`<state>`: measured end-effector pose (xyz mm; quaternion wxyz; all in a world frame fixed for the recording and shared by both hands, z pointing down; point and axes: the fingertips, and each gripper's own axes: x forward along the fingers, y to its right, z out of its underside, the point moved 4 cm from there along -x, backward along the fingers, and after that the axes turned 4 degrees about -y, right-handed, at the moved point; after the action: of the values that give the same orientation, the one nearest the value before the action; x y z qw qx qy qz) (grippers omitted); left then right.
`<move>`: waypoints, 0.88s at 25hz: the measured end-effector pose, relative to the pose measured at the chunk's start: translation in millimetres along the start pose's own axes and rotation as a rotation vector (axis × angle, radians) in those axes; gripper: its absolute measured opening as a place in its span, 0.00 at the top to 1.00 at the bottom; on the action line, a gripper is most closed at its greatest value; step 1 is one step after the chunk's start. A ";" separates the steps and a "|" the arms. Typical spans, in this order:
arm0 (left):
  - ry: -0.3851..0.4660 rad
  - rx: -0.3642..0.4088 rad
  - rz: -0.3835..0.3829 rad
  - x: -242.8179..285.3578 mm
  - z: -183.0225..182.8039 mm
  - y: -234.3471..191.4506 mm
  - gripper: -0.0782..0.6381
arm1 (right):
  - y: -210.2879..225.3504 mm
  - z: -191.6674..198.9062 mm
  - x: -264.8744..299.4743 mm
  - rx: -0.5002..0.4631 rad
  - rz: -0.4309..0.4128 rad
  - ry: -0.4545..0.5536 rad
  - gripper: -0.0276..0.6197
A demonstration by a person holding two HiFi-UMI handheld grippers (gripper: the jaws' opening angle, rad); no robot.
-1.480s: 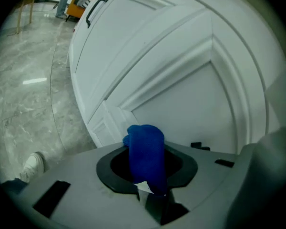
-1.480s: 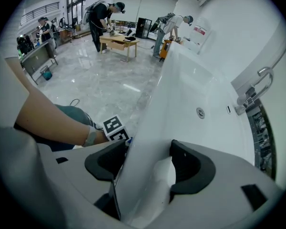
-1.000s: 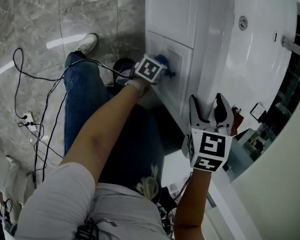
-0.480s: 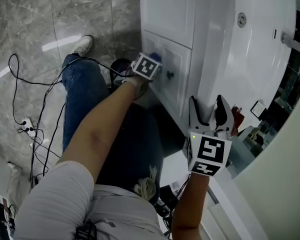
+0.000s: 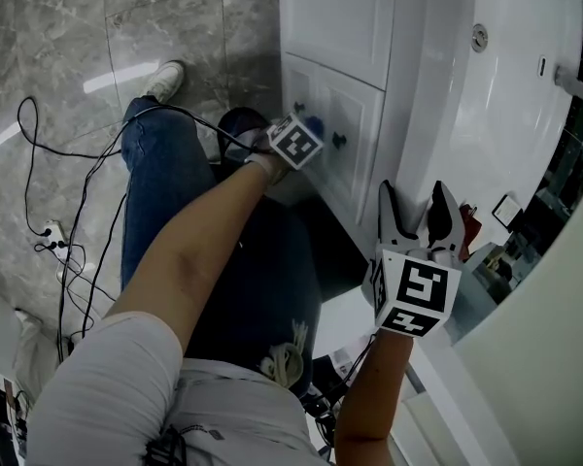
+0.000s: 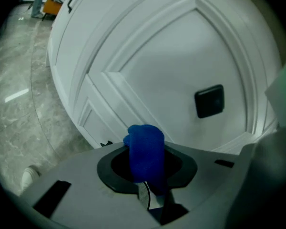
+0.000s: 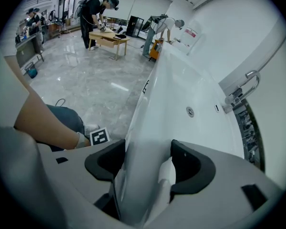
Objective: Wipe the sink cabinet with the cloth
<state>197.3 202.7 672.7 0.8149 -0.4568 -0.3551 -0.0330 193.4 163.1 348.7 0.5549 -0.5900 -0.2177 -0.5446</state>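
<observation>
The cloth (image 6: 145, 149) is blue, the sink cabinet (image 6: 171, 66) white, its knob (image 6: 209, 100) black, the floor (image 5: 49, 56) grey-veined.

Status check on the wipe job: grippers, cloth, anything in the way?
Left gripper shut on blue cloth. Right gripper open, jaws astride sink rim. Cloth faces cabinet door, contact unclear. Dark knob on door near cloth.

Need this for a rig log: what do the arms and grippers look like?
The left gripper and right gripper each carry a white cube with black square markers; the right has dark pointed fingers. A black cable runs to the left one. Short pale sleeves.
</observation>
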 end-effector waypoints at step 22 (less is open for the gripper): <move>0.001 0.081 0.165 -34.0 -19.0 78.4 0.76 | 1.2 1.5 0.0 -0.015 -0.030 0.022 0.54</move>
<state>212.0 224.4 589.1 0.8327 -0.4513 -0.3171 0.0483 195.1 164.2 348.5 0.5445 -0.5849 -0.2163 -0.5609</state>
